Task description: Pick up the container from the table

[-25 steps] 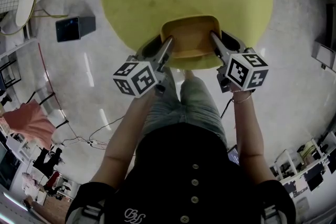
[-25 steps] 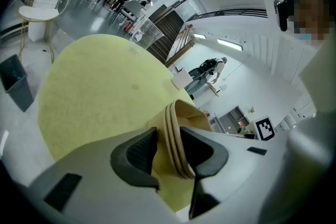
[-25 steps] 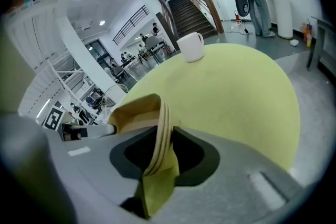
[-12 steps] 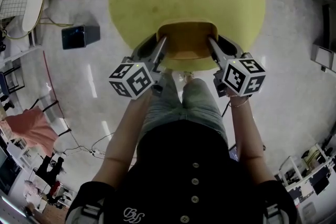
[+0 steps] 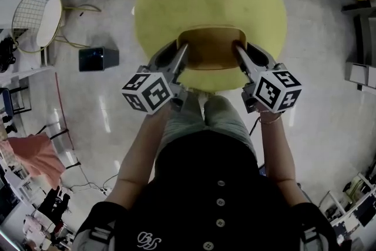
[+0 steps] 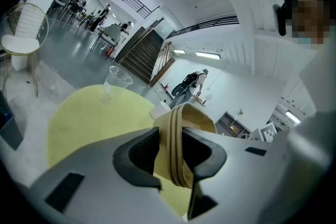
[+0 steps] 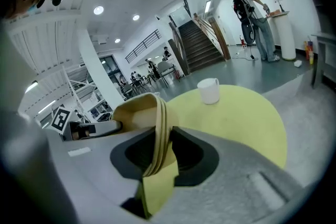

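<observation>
Round yellow surface (image 5: 205, 3) beneath: my left gripper (image 5: 183, 47) and right gripper (image 5: 239, 47) clamp opposite rims of the tan thin-walled rectangular container (image 5: 211, 49), hanging crosswise between them; left jaws closing, right jaws easing open.

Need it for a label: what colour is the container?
The container is tan; head view shows it best.

Gripper (image 6: 171, 138): jaws closing, one pad on each side of the container wall.
Container (image 6: 198, 122): tan, ridged rim, wall standing upright between the jaws.
Tabletop (image 6: 89, 118): round, yellow, below and beyond the container.
Clear cup (image 6: 115, 81): upright near the tabletop's far edge.
White cup (image 6: 160, 110): farther back, partly hidden by the container.
Background: wire chair (image 6: 21, 39) far left, staircase (image 6: 144, 57) behind.
</observation>
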The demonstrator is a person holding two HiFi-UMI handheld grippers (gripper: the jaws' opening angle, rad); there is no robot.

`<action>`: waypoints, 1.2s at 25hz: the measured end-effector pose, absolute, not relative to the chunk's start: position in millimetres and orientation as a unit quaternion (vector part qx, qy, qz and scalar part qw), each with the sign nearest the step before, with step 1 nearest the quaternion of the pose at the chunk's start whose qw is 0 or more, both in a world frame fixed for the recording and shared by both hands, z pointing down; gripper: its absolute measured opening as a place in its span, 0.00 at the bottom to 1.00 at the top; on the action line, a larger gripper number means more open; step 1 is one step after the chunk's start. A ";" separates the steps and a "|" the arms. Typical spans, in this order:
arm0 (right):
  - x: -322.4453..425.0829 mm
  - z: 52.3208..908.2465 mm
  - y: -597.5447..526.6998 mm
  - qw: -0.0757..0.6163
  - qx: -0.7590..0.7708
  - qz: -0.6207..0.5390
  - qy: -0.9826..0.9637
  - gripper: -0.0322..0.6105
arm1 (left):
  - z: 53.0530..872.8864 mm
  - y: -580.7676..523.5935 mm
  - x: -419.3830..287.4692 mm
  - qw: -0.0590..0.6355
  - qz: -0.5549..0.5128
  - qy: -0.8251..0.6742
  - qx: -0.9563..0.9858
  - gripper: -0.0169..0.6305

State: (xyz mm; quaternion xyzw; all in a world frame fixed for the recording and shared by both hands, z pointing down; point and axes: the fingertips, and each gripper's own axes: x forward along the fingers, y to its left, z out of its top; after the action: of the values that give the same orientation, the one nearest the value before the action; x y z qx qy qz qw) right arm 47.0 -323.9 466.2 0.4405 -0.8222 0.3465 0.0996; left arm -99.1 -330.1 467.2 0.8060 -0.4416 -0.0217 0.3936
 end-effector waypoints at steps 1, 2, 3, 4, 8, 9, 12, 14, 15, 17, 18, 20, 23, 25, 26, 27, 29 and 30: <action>47.6 457.4 -326.7 0.093 0.442 0.341 -0.825 0.16 | 457.3 -333.2 -98.5 0.383 -0.024 -0.441 0.811 0.20; 48.2 449.2 -329.3 0.087 0.443 0.334 -0.827 0.16 | 448.2 -336.3 -98.0 0.374 -0.026 -0.441 0.816 0.20; 48.6 441.6 -332.0 0.082 0.445 0.327 -0.830 0.16 | 440.2 -339.4 -97.7 0.365 -0.030 -0.440 0.820 0.20; 48.8 434.6 -334.8 0.077 0.447 0.320 -0.832 0.16 | 432.9 -342.6 -97.7 0.358 -0.035 -0.438 0.824 0.20; 54.0 407.3 -345.3 0.055 0.454 0.299 -0.838 0.16 | 404.5 -351.6 -92.6 0.329 -0.048 -0.429 0.840 0.20; 55.9 400.6 -347.5 0.051 0.456 0.293 -0.839 0.16 | 398.3 -353.4 -90.6 0.322 -0.051 -0.427 0.844 0.20; 57.8 383.4 -353.2 0.045 0.461 0.271 -0.844 0.16 | 383.2 -359.2 -88.8 0.306 -0.061 -0.420 0.852 0.20; 56.6 373.8 -355.4 0.038 0.463 0.259 -0.847 0.16 | 372.9 -361.7 -90.0 0.294 -0.068 -0.418 0.857 0.20; 55.3 369.0 -356.0 0.034 0.463 0.254 -0.849 0.16 | 367.2 -362.7 -91.4 0.288 -0.071 -0.417 0.859 0.20; 52.1 359.7 -357.2 0.027 0.463 0.243 -0.852 0.16 | 355.3 -365.1 -94.6 0.273 -0.077 -0.417 0.864 0.20; 51.2 355.4 -358.0 0.024 0.464 0.238 -0.853 0.16 | 349.4 -366.7 -95.5 0.265 -0.081 -0.417 0.866 0.20; 51.3 346.7 -360.6 0.016 0.466 0.230 -0.854 0.16 | 337.4 -371.4 -95.3 0.250 -0.087 -0.416 0.870 0.20; 53.2 332.5 -364.4 0.006 0.471 0.216 -0.855 0.16 | 319.8 -377.4 -93.3 0.231 -0.097 -0.410 0.877 0.20; 52.8 324.2 -364.1 0.007 0.472 0.207 -0.857 0.16 | 309.7 -377.8 -93.5 0.223 -0.105 -0.409 0.879 0.20; 52.7 319.6 -364.4 0.005 0.471 0.203 -0.858 0.16 | 304.7 -378.1 -93.6 0.219 -0.110 -0.408 0.880 0.20; 53.1 314.3 -365.2 0.002 0.471 0.197 -0.860 0.16 | 299.5 -378.8 -93.3 0.214 -0.114 -0.407 0.881 0.20; 55.2 302.9 -367.7 -0.005 0.473 0.183 -0.862 0.16 | 289.4 -380.8 -91.6 0.202 -0.123 -0.404 0.884 0.20; 56.6 297.4 -368.6 -0.008 0.474 0.176 -0.863 0.16 | 284.6 -381.6 -90.4 0.197 -0.127 -0.402 0.885 0.20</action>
State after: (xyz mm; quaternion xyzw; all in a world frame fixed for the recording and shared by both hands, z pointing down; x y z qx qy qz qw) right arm 56.6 -368.6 297.4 0.4737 -0.8629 0.1758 -0.0079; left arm -90.4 -381.6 284.6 0.8850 -0.4021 -0.1273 0.1973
